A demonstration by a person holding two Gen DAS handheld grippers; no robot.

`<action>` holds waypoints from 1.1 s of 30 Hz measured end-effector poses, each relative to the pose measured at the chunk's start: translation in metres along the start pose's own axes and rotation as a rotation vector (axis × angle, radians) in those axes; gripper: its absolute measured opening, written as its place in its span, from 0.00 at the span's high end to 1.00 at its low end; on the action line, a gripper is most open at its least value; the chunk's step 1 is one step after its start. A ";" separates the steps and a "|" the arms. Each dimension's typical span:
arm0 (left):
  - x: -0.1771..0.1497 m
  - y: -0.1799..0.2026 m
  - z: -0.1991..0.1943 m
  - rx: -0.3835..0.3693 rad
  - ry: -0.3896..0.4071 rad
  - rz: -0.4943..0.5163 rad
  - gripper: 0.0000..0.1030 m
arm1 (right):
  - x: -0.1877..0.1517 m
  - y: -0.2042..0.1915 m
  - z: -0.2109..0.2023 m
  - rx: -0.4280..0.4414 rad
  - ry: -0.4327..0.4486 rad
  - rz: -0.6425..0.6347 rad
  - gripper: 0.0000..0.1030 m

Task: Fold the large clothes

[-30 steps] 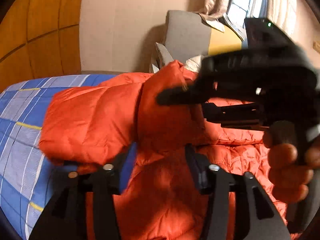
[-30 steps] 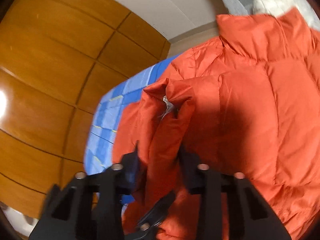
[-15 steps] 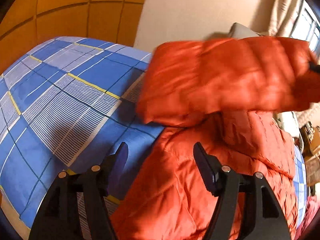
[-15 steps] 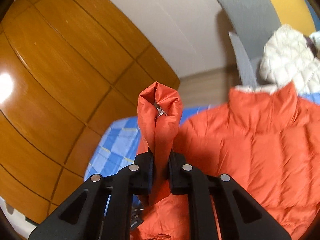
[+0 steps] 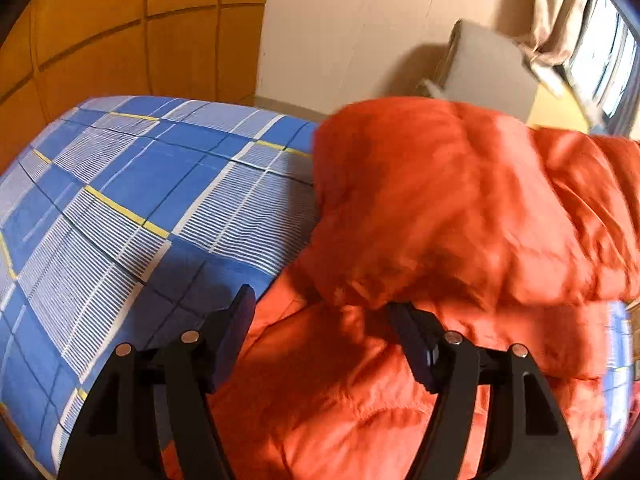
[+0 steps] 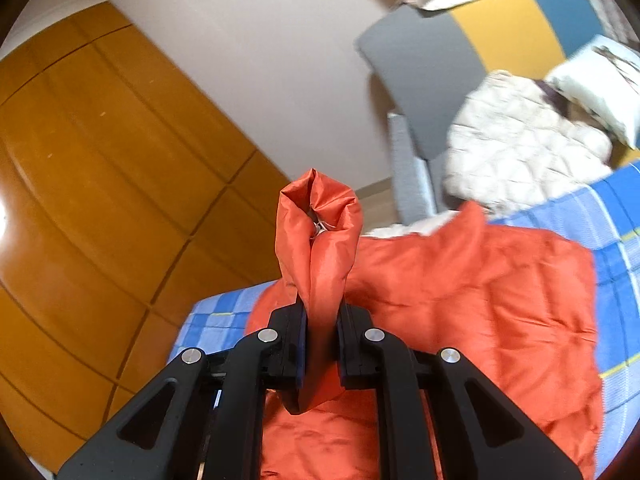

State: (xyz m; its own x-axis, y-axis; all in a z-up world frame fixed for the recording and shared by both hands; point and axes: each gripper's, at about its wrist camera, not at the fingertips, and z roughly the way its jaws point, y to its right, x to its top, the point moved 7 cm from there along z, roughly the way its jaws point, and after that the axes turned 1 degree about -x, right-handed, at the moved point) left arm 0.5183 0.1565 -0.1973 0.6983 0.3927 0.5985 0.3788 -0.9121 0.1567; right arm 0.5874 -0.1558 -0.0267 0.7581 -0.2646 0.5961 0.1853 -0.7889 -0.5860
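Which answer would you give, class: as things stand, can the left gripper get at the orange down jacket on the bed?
Probably yes. The left gripper is open, and the orange down jacket lies directly between and ahead of its fingers, nothing in between. The right gripper holds the cuff elsewhere.

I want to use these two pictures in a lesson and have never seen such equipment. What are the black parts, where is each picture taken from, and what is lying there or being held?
A person holds a two-finger tool in each hand; each tool carries a camera looking along its fingers. The left gripper is open above an orange puffer jacket lying on a blue checked bedsheet. The right gripper is shut on a bunched part of the jacket, probably a sleeve end, lifted up. Behind lie a white quilted garment and a pillow.
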 end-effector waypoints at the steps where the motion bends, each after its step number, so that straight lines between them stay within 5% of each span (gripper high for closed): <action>1: 0.000 0.000 0.005 0.006 -0.015 0.001 0.35 | -0.002 0.014 -0.002 -0.016 0.003 0.020 0.89; 10: -0.017 0.003 0.023 0.032 -0.090 0.068 0.56 | -0.055 0.135 0.021 -0.225 -0.087 0.194 0.94; 17: -0.021 -0.001 -0.002 -0.012 -0.052 0.109 0.56 | -0.072 0.162 0.032 -0.300 -0.125 0.205 0.94; 22: 0.005 -0.004 -0.045 -0.093 0.071 0.064 0.40 | -0.070 0.154 0.028 -0.384 -0.129 0.133 0.93; 28: 0.043 0.025 -0.054 -0.174 0.123 0.106 0.37 | -0.054 0.132 -0.007 -0.478 -0.010 0.014 0.48; 33: 0.059 0.059 -0.037 -0.212 0.105 0.148 0.37 | -0.045 0.089 0.001 -0.425 -0.007 -0.123 0.46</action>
State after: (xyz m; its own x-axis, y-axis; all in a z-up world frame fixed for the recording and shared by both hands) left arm 0.5597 0.1220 -0.1237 0.6654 0.2489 0.7038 0.1341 -0.9673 0.2153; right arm 0.5702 -0.2138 -0.1067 0.7512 -0.1520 0.6423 0.0021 -0.9726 -0.2326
